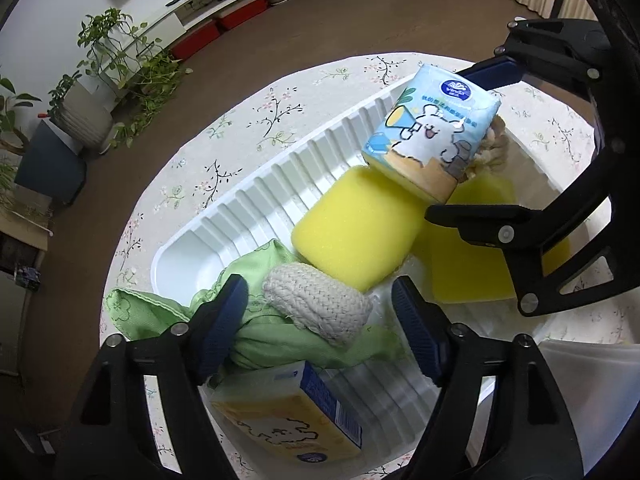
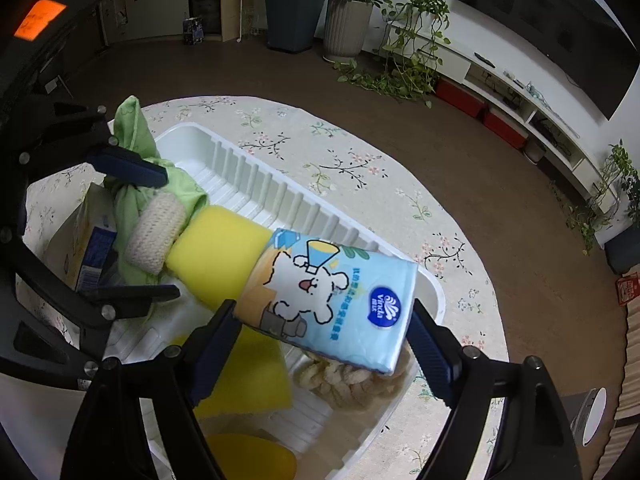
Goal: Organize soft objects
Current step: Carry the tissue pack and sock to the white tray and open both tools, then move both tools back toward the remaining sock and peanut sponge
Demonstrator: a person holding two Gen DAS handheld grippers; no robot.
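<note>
A white ribbed tray on the round floral table holds several soft things. My right gripper is shut on a light blue tissue pack, tilted with its far end on a rolled yellow sponge. A rope coil lies under the pack. My left gripper stands open over a white knitted roll that lies on a green cloth; its pads do not press the roll. A yellow tissue pack leans at the tray's near end. A flat yellow sponge sits beside the rolled one.
The table's floral cloth runs round the tray, with brown floor beyond its edge. A yellow rounded object sits low in the right wrist view. A whitish translucent thing lies by the tray. Potted plants and a TV cabinet stand far off.
</note>
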